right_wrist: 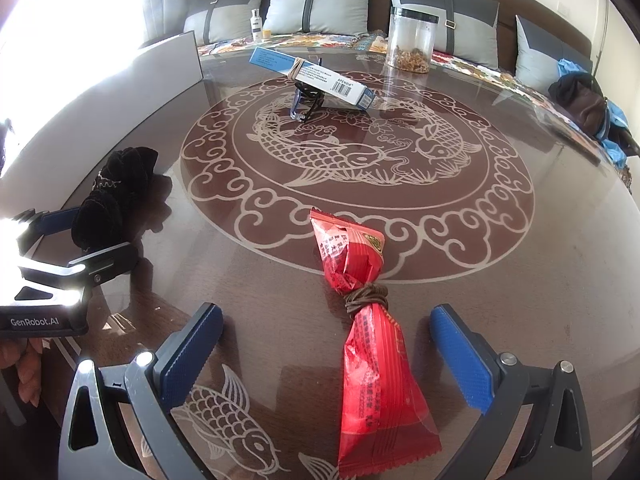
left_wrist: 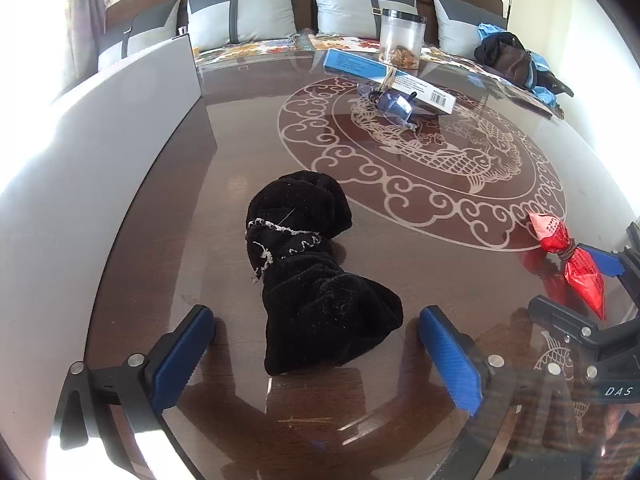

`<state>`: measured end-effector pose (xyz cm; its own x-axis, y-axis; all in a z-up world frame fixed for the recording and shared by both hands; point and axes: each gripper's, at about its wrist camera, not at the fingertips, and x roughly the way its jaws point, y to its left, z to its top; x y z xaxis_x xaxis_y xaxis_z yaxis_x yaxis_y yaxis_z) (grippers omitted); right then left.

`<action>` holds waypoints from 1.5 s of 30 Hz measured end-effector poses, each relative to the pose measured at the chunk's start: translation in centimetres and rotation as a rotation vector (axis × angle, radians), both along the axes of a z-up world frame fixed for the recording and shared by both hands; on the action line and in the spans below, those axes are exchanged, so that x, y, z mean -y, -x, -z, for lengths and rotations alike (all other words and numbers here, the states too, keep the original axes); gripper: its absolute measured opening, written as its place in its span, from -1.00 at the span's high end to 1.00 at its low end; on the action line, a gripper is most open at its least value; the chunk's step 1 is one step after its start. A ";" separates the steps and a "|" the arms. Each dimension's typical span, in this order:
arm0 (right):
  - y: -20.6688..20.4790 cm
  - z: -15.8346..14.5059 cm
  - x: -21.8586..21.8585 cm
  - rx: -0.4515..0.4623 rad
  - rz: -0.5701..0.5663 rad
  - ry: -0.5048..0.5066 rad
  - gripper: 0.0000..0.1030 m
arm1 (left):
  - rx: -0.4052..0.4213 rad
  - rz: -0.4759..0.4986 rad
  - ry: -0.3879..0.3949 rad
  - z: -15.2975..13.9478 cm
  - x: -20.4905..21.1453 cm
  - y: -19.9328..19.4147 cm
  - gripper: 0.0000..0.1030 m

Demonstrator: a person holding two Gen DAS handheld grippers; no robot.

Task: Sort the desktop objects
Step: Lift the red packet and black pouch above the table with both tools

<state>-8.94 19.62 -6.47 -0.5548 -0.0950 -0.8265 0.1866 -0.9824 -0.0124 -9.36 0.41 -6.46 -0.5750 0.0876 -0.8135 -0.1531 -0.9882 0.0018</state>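
A black velvet pouch with a pale drawstring lies on the glass tabletop, its near end between the open fingers of my left gripper. It also shows in the right wrist view. A red snack packet, tied at the waist with a brown band, lies between the open fingers of my right gripper; it also shows in the left wrist view. Neither gripper touches its object.
A blue-and-white box bound with a rubber band rests on blue glasses at the table's centre. A clear jar stands behind. A grey board borders the left side. Cushions, a small bottle and clothes lie beyond.
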 end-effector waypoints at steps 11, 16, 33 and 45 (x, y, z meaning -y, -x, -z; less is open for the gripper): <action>-2.5 -2.1 0.1 -0.054 0.031 0.035 0.62 | -0.069 0.069 -0.007 -2.2 -0.7 -1.8 0.39; -3.8 -2.3 0.8 -0.070 0.049 0.055 0.62 | -0.088 0.051 -0.027 -3.0 -0.1 -1.9 0.39; -4.5 -2.4 0.3 -0.083 0.104 0.096 0.62 | -0.093 0.031 -0.034 -3.1 0.2 -1.7 0.39; -4.1 -2.3 -0.6 -0.082 0.133 0.137 0.62 | -0.069 0.050 -0.089 -3.4 0.0 -2.0 0.39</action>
